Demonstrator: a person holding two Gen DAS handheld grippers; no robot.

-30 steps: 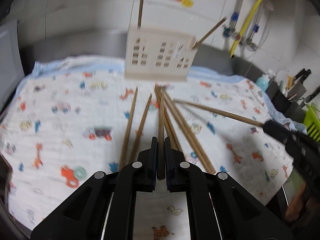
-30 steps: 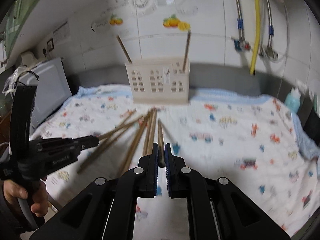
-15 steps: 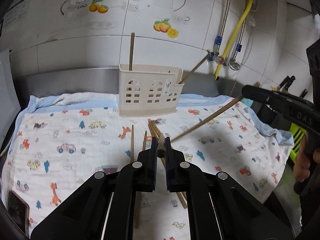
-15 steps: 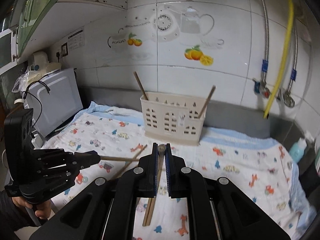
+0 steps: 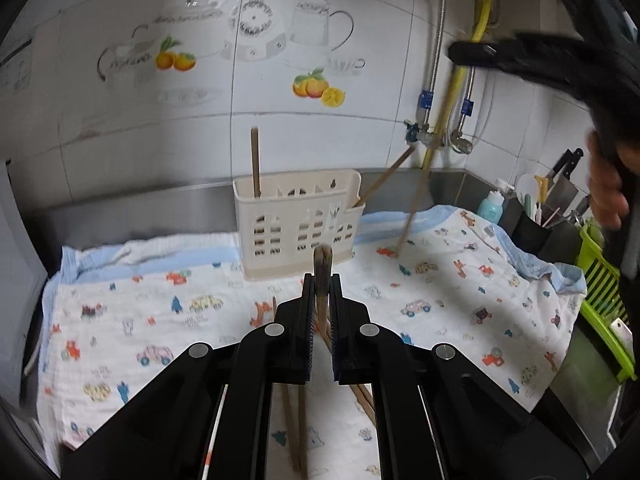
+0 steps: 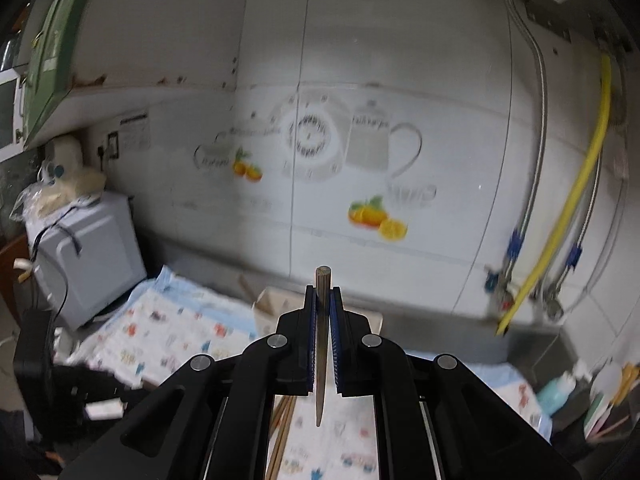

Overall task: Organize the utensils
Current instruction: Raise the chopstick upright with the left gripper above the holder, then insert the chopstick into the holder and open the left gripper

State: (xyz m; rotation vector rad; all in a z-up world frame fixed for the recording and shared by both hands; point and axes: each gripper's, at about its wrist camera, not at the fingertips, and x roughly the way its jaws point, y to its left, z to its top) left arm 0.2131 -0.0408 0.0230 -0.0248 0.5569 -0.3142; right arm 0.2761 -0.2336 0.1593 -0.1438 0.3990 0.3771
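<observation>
Since a second ago: both views lifted off the printed cloth (image 5: 120,320), backsplash tiles now filling the upper half; right view climbed more, cloth (image 6: 180,320) sunk to the bottom edge and blurred.

Largest first. Cream utensil caddy (image 5: 298,224) standing upright at the back of the cloth against the steel upstand, at 12 o'clock from the left gripper (image 5: 320,304), near but apart. Already holding two chopsticks: one upright at its 9 o'clock end, one leaning toward 2 o'clock at the other. In the right view, only a corner of the caddy (image 6: 276,300) peeking out at 11 o'clock beside the right gripper (image 6: 322,308).

Right gripper (image 5: 560,64) seen from the left view high at 2 o'clock, its chopstick (image 5: 416,196) hanging steeply, tip close above the cloth at 3 o'clock of the caddy.

Left gripper clenched on a dark wooden chopstick (image 5: 322,268), long axis running toward the lens, butt end poking past the fingertips. Right gripper likewise pinched on its chopstick (image 6: 322,320), end-on, point hanging down toward 6 o'clock.

Loose chopsticks (image 5: 292,420) lying on the cloth at 6 o'clock.

Judgement: left stick nearer the caddy; needs tipping upright before lowering into a slot.
</observation>
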